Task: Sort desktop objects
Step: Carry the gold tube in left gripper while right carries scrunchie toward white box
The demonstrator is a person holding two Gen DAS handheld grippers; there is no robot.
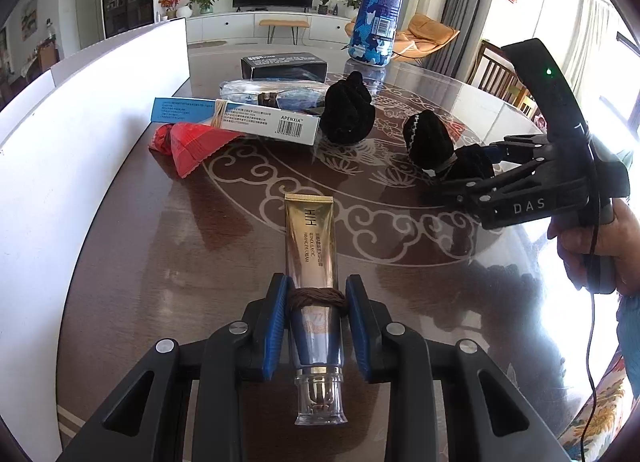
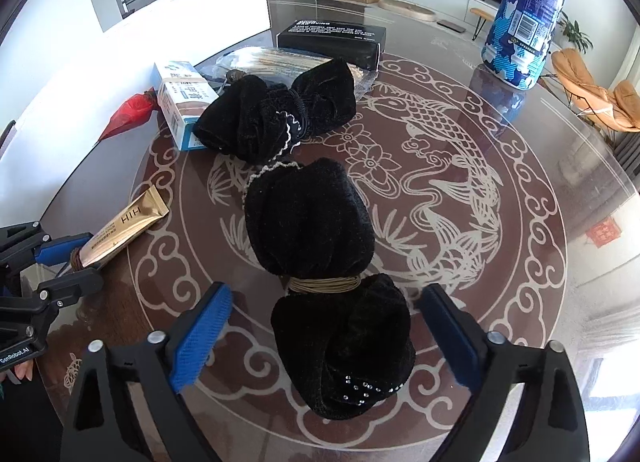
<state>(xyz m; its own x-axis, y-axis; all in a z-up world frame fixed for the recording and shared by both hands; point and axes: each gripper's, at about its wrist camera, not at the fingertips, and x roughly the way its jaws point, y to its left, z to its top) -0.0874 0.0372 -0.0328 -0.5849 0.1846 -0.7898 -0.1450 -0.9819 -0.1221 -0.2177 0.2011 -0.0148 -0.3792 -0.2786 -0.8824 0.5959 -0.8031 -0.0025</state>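
**Desk:** What's on the table, left to right?

**Photographer:** A red packet (image 1: 188,145) at the far left edge, then a white box (image 1: 256,119) with a clear pack and a black box (image 1: 284,63) behind it. The gold tube (image 1: 310,246) lies nearer, its long axis running straight out from the left gripper (image 1: 316,322), cap end towards the camera. The blue pads sit on either side of the tube at its brown twine band, apparently pinching it.

**Desk:** And to the right?

**Photographer:** Two black velvet bundles. One (image 2: 276,109) leans against the white box; the other (image 2: 320,262) lies mid-table over the fish pattern. A blue camouflage bottle (image 1: 378,9) stands at the far side.

**Desk:** Where's the right gripper?

**Photographer:** The right gripper (image 2: 324,338) has its jaws spread wide (nothing held), one on either side of the near bundle's lower lobe. The bundle's long axis points away along the fingers, its tan cord waist (image 2: 324,285) just ahead of the tips. That hand is the nearer one, so closing there looks likely
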